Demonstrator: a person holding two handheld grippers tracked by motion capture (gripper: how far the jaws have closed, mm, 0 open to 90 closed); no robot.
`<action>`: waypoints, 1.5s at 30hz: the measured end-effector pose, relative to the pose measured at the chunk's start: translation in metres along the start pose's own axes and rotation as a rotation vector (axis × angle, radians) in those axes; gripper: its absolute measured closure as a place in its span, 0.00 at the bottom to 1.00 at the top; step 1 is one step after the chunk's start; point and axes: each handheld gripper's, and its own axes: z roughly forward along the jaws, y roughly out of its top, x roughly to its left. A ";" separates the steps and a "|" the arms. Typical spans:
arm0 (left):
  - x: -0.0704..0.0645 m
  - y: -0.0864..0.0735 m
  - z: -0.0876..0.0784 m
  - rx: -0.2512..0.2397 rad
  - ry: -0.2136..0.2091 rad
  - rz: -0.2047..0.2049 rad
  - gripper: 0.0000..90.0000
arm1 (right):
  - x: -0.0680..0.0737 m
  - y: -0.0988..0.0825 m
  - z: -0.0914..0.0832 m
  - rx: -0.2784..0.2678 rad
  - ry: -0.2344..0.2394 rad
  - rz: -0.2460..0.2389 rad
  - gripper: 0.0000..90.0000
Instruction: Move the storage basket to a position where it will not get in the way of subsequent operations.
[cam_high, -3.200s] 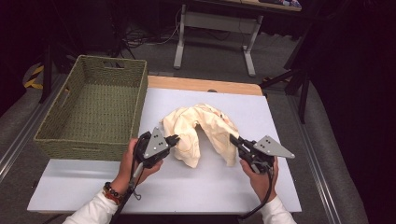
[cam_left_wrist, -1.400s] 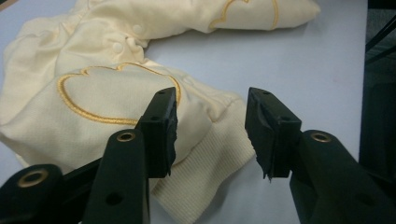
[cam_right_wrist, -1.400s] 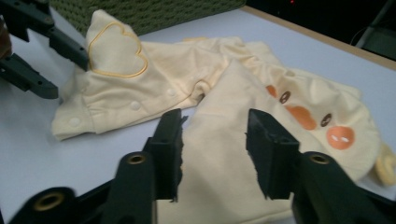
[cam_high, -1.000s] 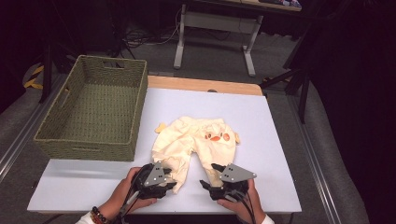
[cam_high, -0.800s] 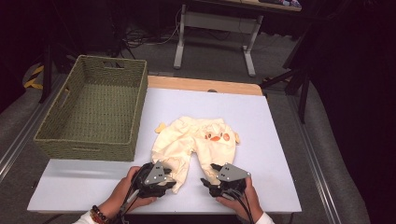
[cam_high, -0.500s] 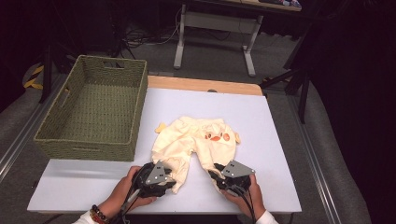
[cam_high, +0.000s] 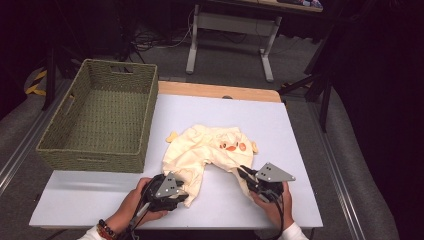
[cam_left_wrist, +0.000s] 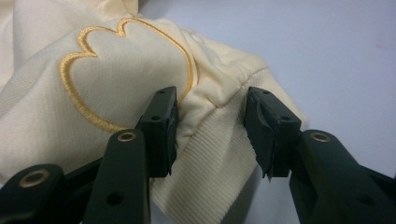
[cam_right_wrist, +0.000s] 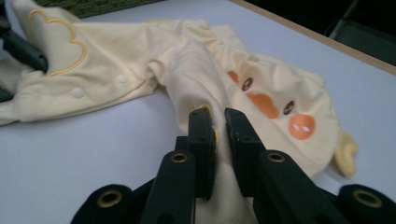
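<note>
A pale yellow baby suit (cam_high: 210, 150) with a duck face lies flat on the white table (cam_high: 280, 120). My left gripper (cam_high: 187, 192) sits at the near end of its left leg. In the left gripper view the jaws (cam_left_wrist: 212, 126) pinch the ribbed cuff (cam_left_wrist: 210, 154) across its width, below a gold embroidered outline. My right gripper (cam_high: 243, 173) is at the right leg. Its jaws (cam_right_wrist: 218, 126) have just been closing and now stand nearly together with a fold of the suit (cam_right_wrist: 140, 51) pressed between them.
A green woven basket (cam_high: 95, 155) stands at the left, partly over the table's edge. Bare table lies to the right of the suit and along the front edge. A wooden strip (cam_high: 220, 91) runs along the far edge, with desk legs and cables on the floor beyond.
My right gripper has slid to the right and a little away from me, and its jaws have closed on the suit's right leg. The left gripper has stayed put.
</note>
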 end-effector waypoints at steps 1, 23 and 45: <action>0.000 0.000 0.000 0.000 0.001 -0.001 0.61 | -0.004 0.001 0.000 -0.004 -0.011 0.003 0.91; 0.000 0.001 0.000 0.001 -0.002 -0.012 0.60 | -0.063 0.002 0.032 0.056 -0.137 0.096 0.71; 0.001 0.001 -0.026 -0.067 0.008 -0.010 0.41 | -0.014 0.023 -0.010 -0.115 -0.039 0.010 0.89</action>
